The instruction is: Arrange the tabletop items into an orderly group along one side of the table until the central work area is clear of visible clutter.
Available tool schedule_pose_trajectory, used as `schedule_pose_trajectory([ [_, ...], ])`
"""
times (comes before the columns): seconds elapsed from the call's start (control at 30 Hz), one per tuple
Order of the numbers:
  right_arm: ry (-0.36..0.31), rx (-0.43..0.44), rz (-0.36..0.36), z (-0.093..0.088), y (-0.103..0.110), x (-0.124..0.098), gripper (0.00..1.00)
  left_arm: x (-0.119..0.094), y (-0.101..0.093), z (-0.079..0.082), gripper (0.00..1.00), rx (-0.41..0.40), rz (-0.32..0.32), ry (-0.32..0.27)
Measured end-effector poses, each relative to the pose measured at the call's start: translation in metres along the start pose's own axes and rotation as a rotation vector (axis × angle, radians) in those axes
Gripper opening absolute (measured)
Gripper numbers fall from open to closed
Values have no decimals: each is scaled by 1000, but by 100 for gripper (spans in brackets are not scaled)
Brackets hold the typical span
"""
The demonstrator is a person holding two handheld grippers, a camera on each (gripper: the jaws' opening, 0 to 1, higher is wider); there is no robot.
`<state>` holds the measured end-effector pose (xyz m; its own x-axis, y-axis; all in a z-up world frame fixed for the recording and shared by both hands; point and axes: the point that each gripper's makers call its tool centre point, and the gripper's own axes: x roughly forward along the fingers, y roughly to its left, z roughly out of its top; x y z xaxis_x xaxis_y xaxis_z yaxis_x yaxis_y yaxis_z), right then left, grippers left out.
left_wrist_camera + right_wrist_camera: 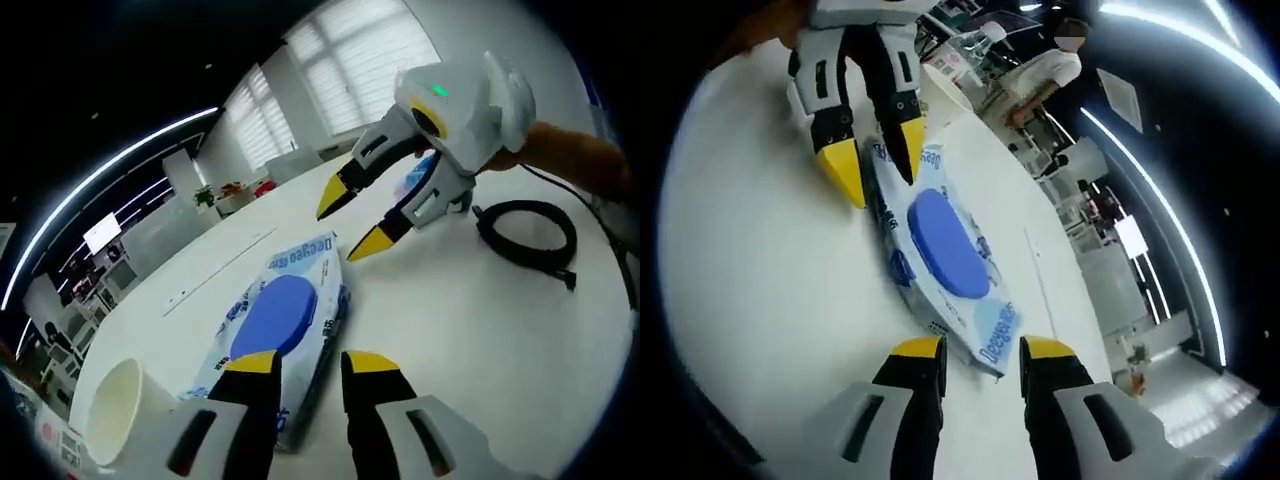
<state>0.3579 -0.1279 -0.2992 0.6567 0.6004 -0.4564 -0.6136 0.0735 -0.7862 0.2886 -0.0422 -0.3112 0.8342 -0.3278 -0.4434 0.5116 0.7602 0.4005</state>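
Wipes in a soft white-and-blue pack with a round blue lid (283,320) lie flat on the white table (470,310), between the two grippers. Left gripper (312,362), yellow-tipped jaws parted and holding nothing, sits just over the pack's near end. Right gripper (352,222) hovers past the far end, jaws apart, empty. White paper cup (122,408) lies near the pack; coiled black cable (528,238) rests well apart.

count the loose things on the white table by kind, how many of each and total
wet wipes pack: 1
white paper cup: 1
black coiled cable: 1
small blue-and-white item behind the right gripper, too hidden to identify: 1
total: 4
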Motion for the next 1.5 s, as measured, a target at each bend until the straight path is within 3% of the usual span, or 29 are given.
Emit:
schedule_pose_trajectory([
  [0.63,4,-73,34,1,7,17,16,8,-2,-3,15,6,-16,22],
  [0.97,5,-136,53,0,13,23,2,13,-1,-3,6,19,-31,26],
  [1.5,-17,-173,-1,5,8,18,0,8,1,3,0,38,-16,9],
])
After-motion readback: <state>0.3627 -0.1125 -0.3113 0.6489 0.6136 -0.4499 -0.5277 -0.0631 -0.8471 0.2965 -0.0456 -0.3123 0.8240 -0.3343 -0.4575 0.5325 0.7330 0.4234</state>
